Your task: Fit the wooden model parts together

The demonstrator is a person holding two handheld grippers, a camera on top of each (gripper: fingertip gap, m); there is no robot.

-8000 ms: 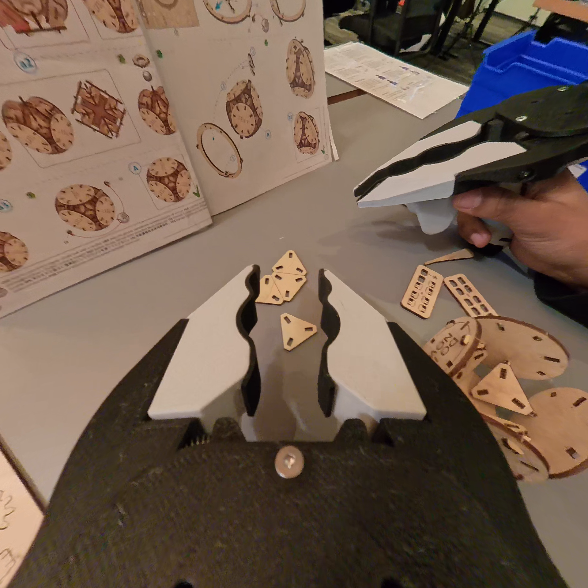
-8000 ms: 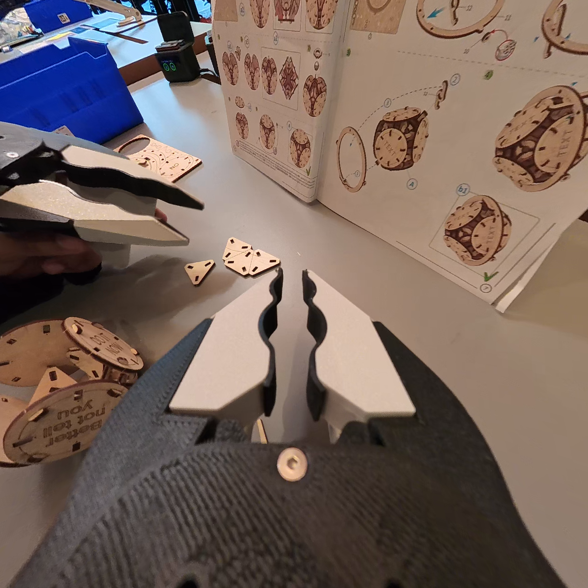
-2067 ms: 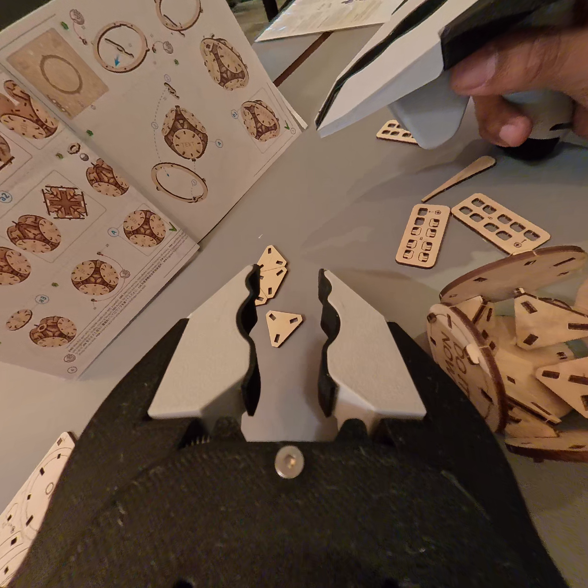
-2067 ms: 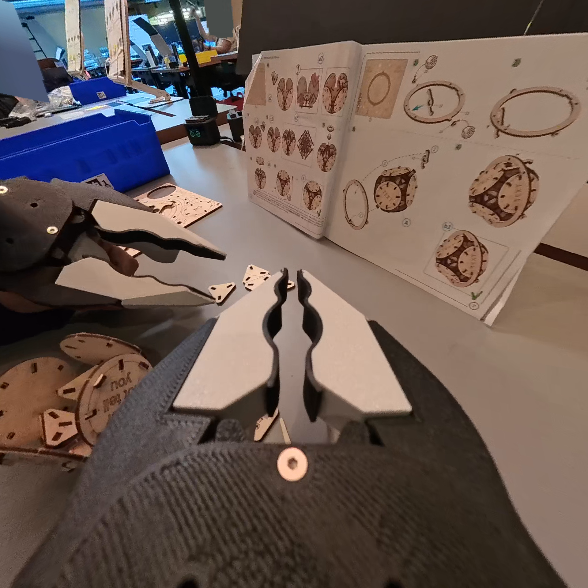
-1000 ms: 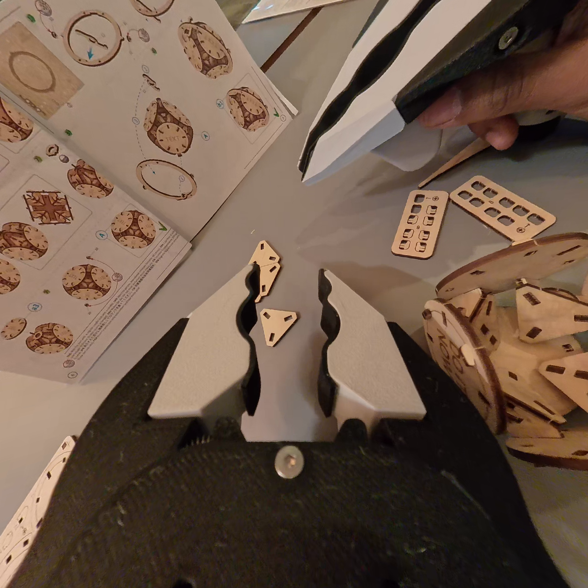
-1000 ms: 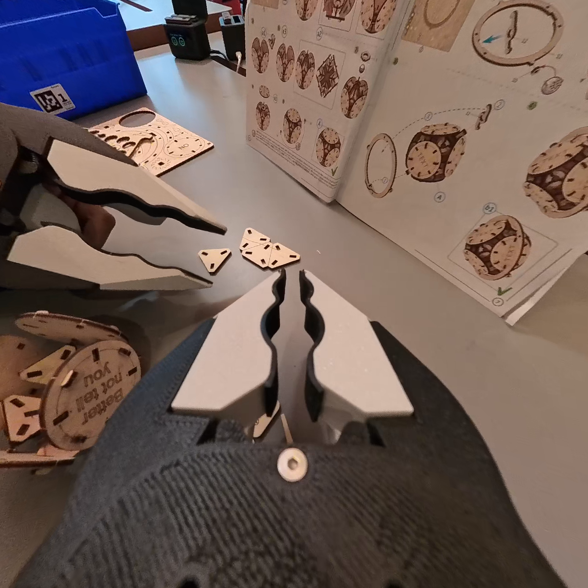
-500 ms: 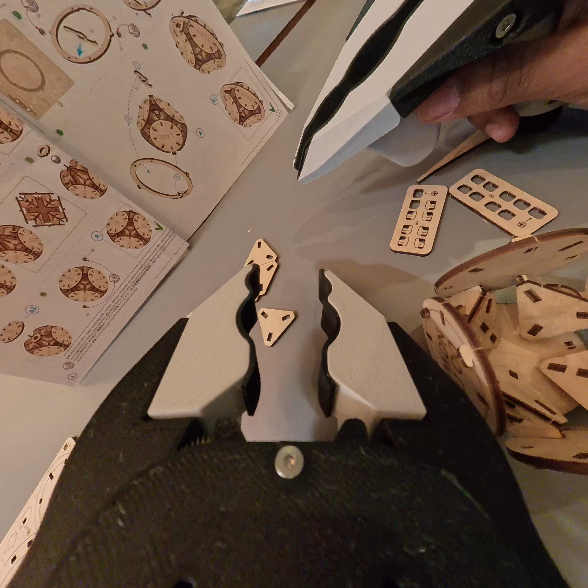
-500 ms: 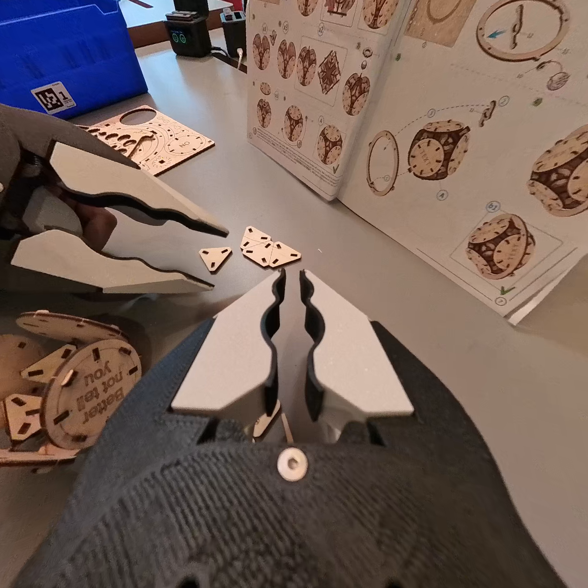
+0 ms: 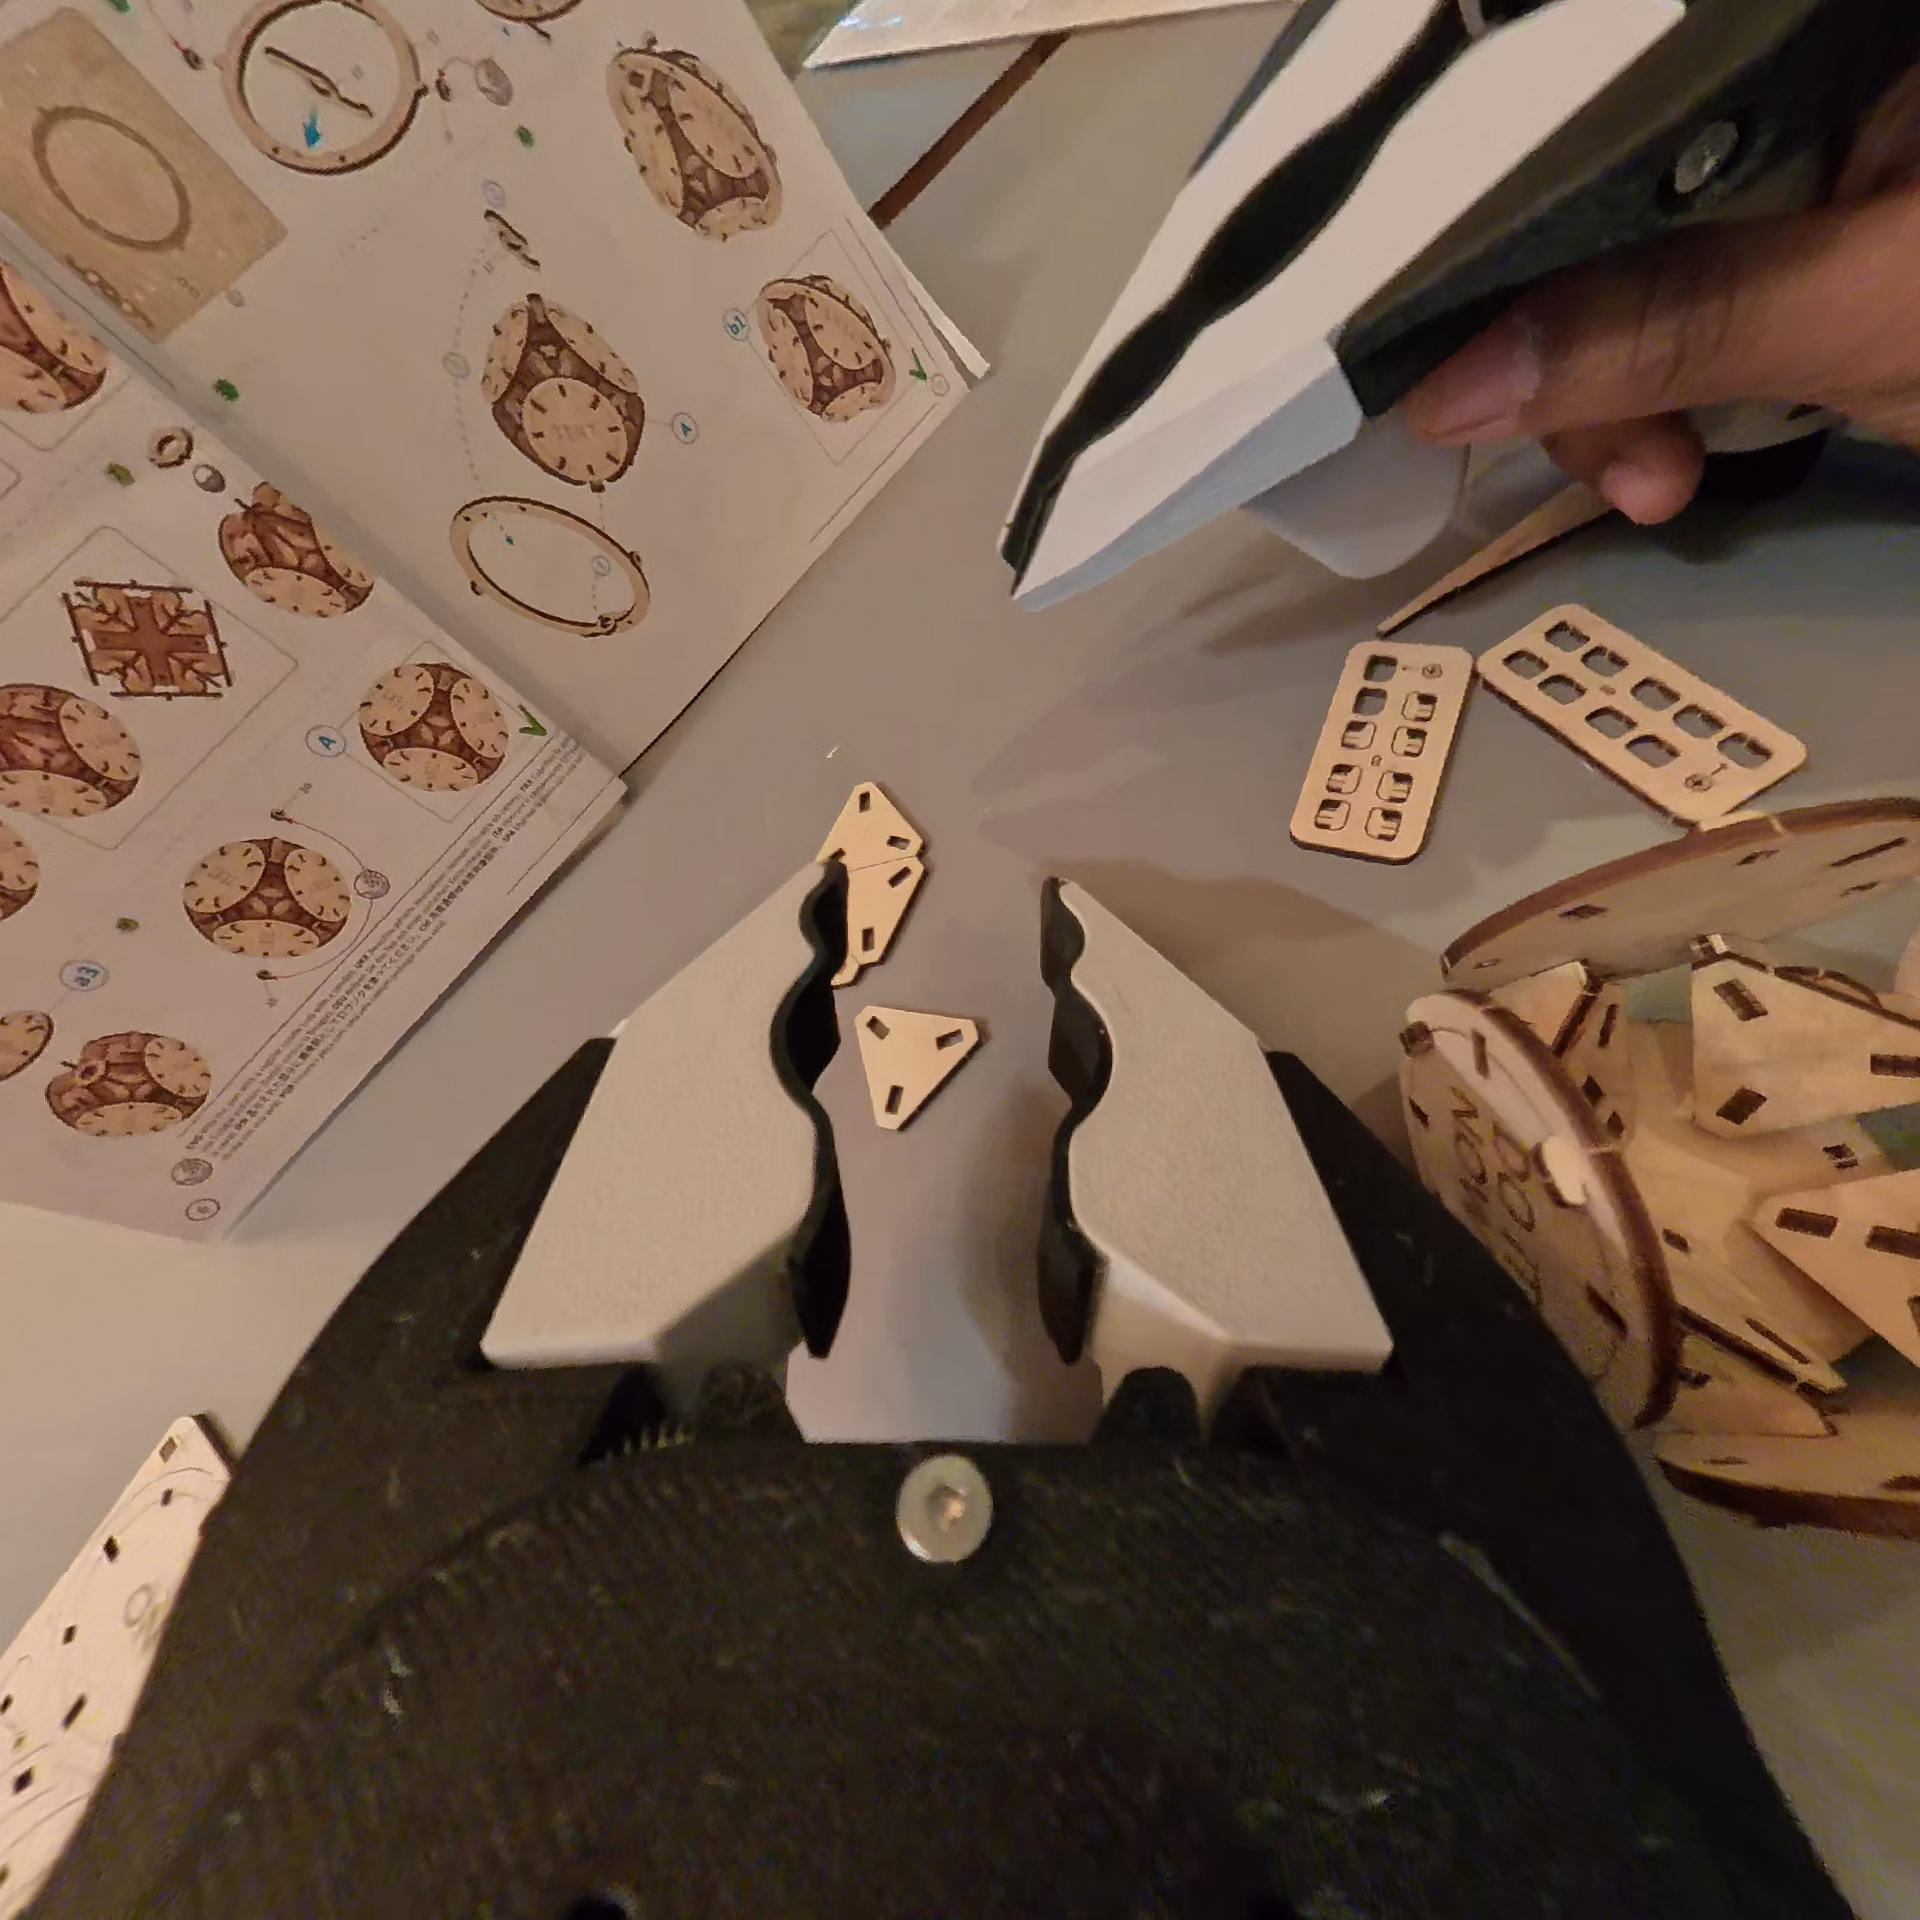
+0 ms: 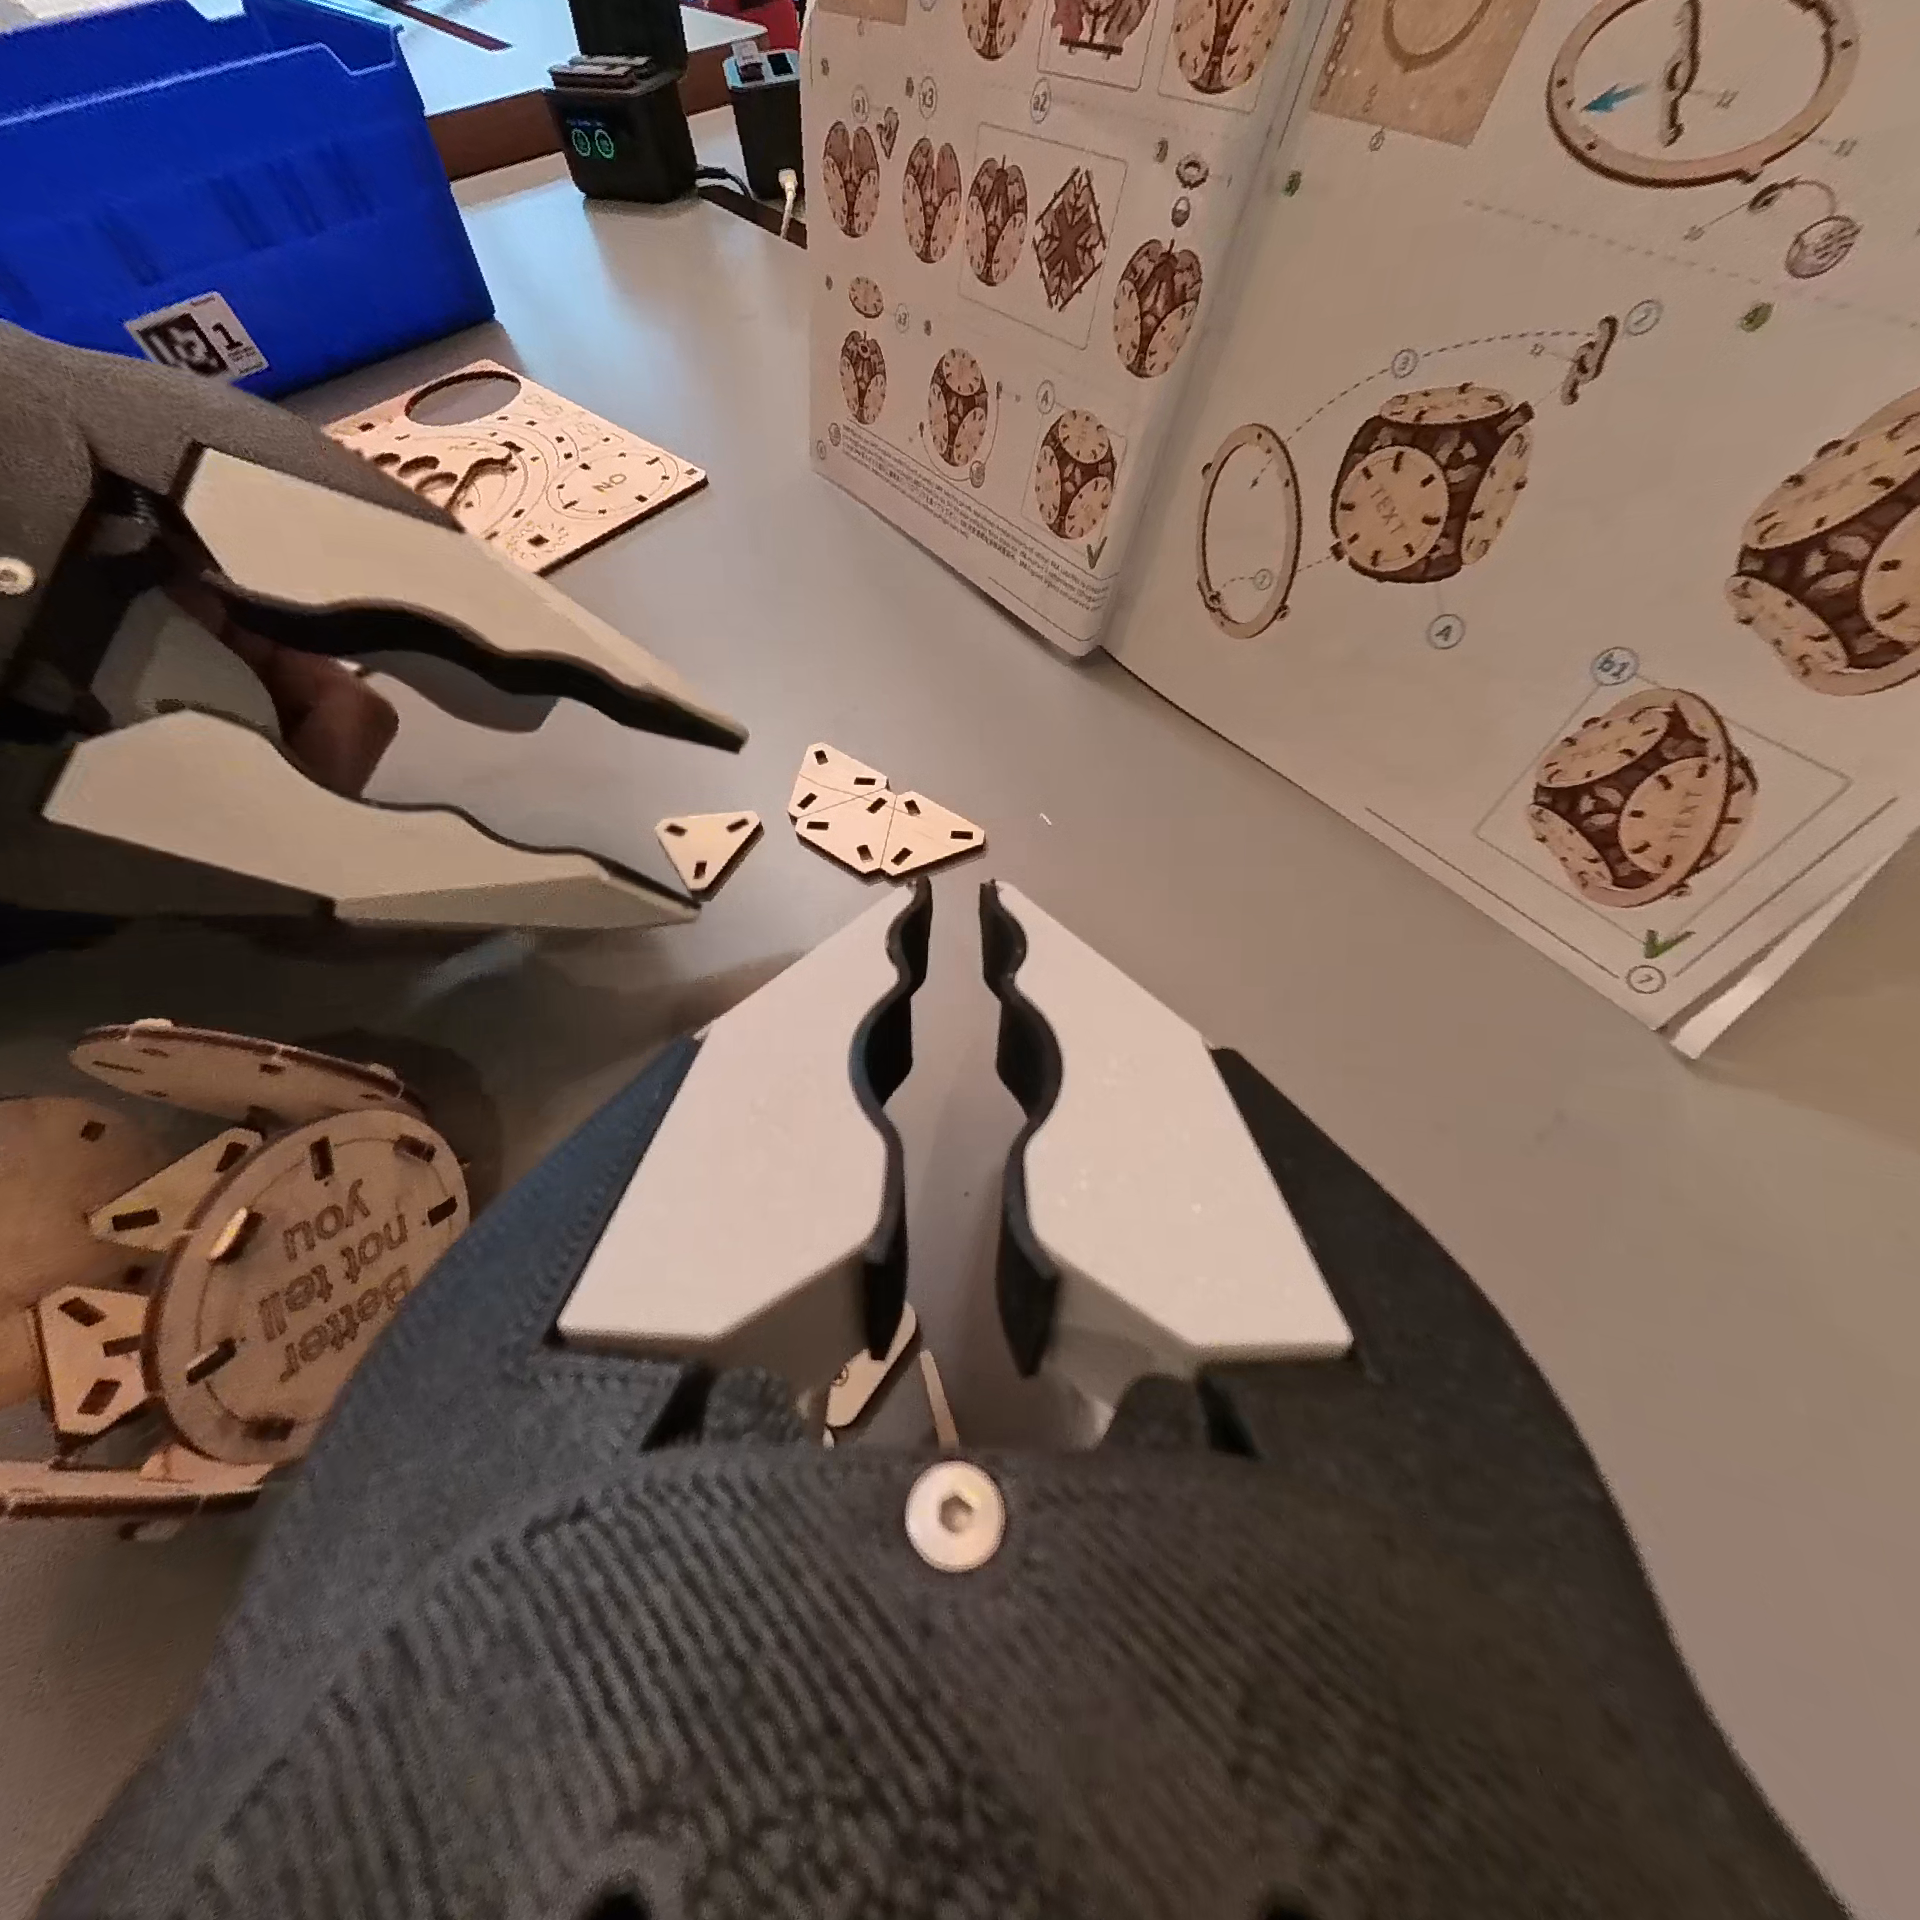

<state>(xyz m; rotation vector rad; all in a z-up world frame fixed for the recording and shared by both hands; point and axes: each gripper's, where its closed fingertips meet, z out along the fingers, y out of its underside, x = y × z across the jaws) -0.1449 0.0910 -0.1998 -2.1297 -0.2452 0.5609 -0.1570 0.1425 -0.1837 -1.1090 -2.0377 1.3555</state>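
Observation:
My left gripper (image 9: 938,883) is open, low over the grey table. Its fingers stand on either side of a loose wooden triangle (image 9: 914,1060) and do not touch it. In the right wrist view the same triangle (image 10: 712,831) lies flat at that gripper's tips (image 10: 717,826). A cluster of joined wooden triangles (image 9: 878,873) lies just past my left finger. My right gripper (image 10: 953,885) has a narrow gap between its fingers and nothing in it; its tips point at the cluster (image 10: 883,821). It also shows in the left wrist view (image 9: 1013,566), held above the table.
A partly built wooden model (image 9: 1662,1195) sits to the right of my left gripper. Two slotted wooden plates (image 9: 1382,748) and a thin stick (image 9: 1486,571) lie beyond it. An open instruction booklet (image 10: 1455,416) stands behind. A blue bin (image 10: 208,187) and a punched wooden sheet (image 10: 530,468) are at the far left. There is about 6 cm between the tips of the two grippers.
My left gripper has crept forward, so the loose triangle lies deeper between its fingers. The right gripper has come closer to the triangles. Neither gripper's fingers have opened or closed.

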